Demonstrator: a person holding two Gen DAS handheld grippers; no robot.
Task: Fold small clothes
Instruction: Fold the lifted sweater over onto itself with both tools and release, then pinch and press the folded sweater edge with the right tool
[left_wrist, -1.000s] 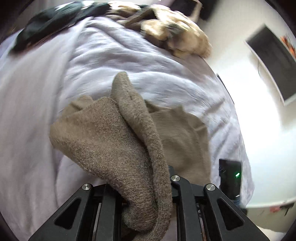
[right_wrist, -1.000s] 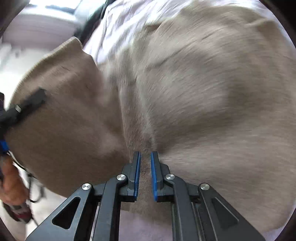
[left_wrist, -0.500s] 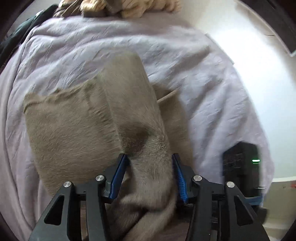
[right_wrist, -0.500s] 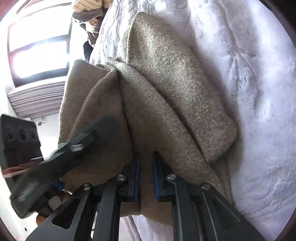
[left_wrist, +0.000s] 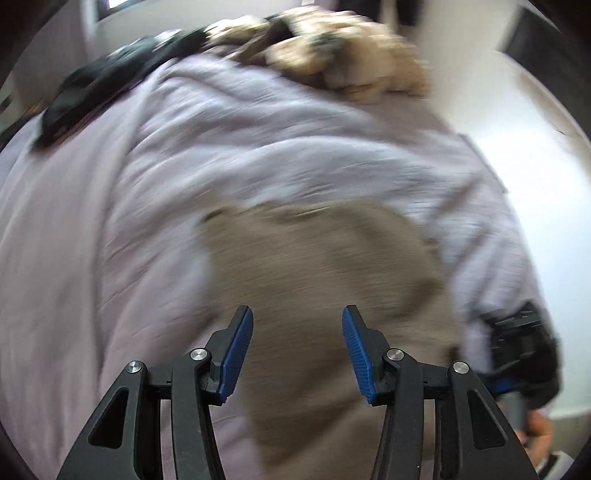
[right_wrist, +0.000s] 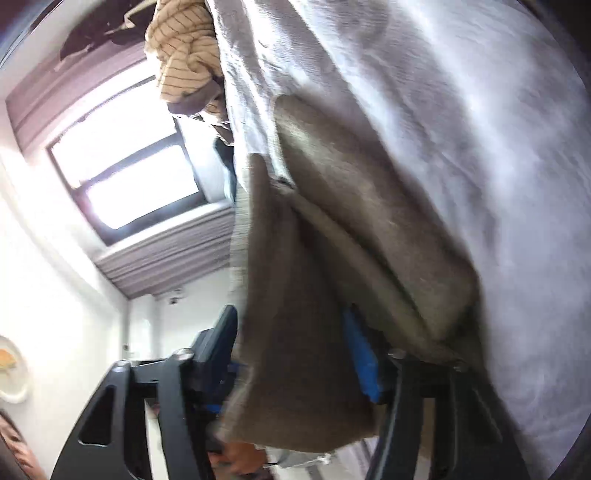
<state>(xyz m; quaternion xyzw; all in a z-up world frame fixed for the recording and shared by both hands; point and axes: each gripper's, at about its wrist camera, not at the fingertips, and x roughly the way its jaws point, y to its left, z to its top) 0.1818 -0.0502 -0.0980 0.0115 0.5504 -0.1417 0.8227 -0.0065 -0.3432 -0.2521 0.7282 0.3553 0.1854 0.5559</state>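
Observation:
A brown knit garment (left_wrist: 317, 280) lies folded on the lilac bedspread (left_wrist: 110, 258). My left gripper (left_wrist: 297, 350) hovers above its near part, open, with nothing between the blue pads (left_wrist: 240, 354). In the right wrist view the same garment (right_wrist: 369, 229) lies in folds along the bed edge, and a hanging flap of it passes between the fingers. My right gripper (right_wrist: 291, 354) has its jaws opening wide; the blue pad (right_wrist: 360, 362) stands clear of the cloth. That right gripper (left_wrist: 517, 350) appears as a dark block at the garment's right side.
A heap of cream striped clothes (left_wrist: 332, 55) and a black garment (left_wrist: 110, 85) lie at the far end of the bed. The bed edge drops to a white floor (left_wrist: 546, 177) on the right. A bright window (right_wrist: 129, 173) fills the right wrist view's left.
Both grippers went from shut on the brown garment to open. The left one pulled back and the raised fold dropped flat on the bed. The right one rolled and swung level.

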